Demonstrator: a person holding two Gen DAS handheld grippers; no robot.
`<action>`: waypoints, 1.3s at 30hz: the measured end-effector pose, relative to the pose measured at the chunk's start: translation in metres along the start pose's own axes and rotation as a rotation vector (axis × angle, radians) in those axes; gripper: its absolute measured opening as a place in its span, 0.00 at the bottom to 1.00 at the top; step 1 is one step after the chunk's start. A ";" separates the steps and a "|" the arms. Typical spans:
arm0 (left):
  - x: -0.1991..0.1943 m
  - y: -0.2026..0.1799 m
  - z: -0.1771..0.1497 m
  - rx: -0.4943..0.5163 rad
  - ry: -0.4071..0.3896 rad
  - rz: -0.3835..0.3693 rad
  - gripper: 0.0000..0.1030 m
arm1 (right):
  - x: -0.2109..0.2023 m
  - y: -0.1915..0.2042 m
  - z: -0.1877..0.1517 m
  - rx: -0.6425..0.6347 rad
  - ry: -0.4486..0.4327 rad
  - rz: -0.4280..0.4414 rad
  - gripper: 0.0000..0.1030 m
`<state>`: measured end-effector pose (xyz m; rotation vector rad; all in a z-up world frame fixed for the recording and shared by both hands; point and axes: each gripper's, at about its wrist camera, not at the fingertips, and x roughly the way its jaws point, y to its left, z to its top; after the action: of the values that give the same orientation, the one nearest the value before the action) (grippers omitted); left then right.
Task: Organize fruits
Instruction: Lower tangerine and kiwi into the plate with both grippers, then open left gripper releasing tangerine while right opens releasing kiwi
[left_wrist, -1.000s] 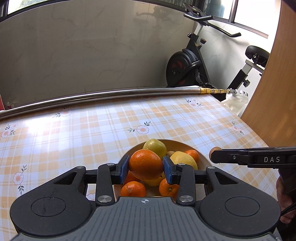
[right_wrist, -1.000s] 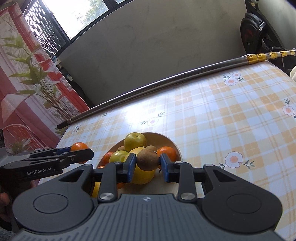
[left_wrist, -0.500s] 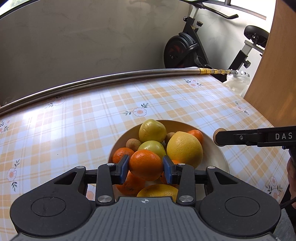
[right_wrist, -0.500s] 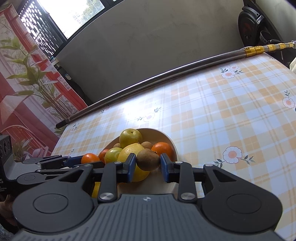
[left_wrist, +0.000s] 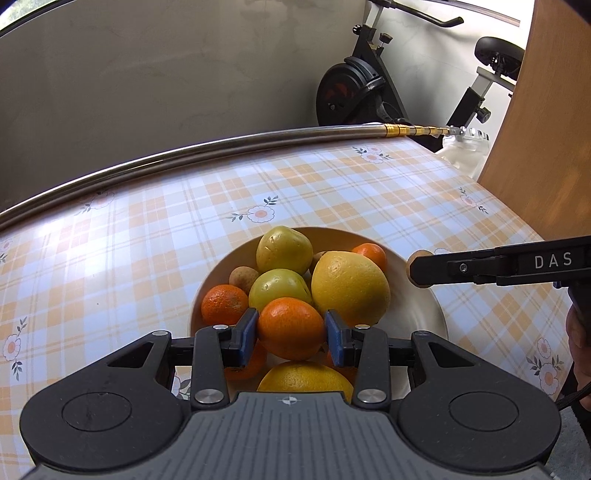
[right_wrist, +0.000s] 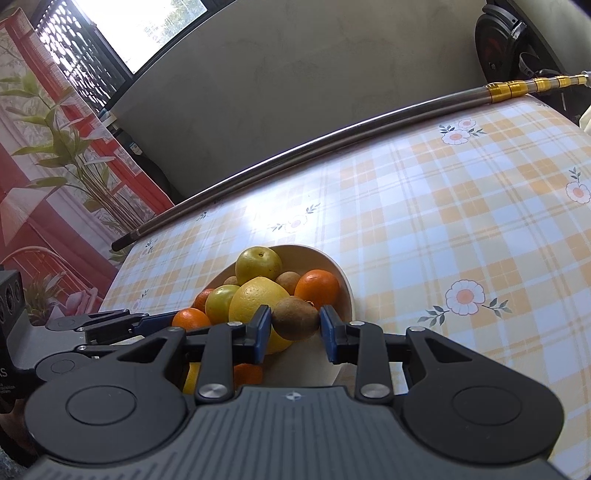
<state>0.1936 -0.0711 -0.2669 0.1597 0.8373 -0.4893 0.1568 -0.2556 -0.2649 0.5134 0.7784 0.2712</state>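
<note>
The left gripper has its 2 blue pads pressed on either side of an orange mandarin, pinching it above the near part of a cream bowl. The right gripper pinches a brown kiwi the same way, blue pads against both ends, above the near right part of the bowl just inside the rim.

In the left wrist view the right gripper reaches in from the right edge as a black bar marked DAS, the kiwi showing only as a brown tip over the bowl's right rim.

Under and around the held mandarin the bowl is heaped: a big yellow citrus just right of it, 2 yellow-green apples behind — one stacked farther back than the other — a mandarin at left, a small brown fruit behind that, another mandarin at the far right, and a second large yellow citrus nearest the camera, partly hidden by the gripper body.

The bowl sits on a table covered in orange-and-blue check with flower prints. A long metal pole with gold bands lies along the far edge. An exercise bike stands by the wall beyond — a wooden panel rises at the right.
</note>
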 end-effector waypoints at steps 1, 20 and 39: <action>0.000 0.001 0.000 -0.001 0.000 0.001 0.40 | 0.000 -0.001 0.000 0.004 0.001 0.000 0.31; -0.001 0.001 0.000 -0.014 0.013 -0.001 0.42 | 0.004 -0.006 -0.001 0.040 0.019 0.007 0.31; -0.009 -0.001 -0.003 -0.004 0.007 -0.041 0.43 | 0.006 -0.007 0.000 0.045 0.024 0.005 0.31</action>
<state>0.1865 -0.0677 -0.2621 0.1407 0.8500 -0.5257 0.1614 -0.2587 -0.2725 0.5560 0.8080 0.2655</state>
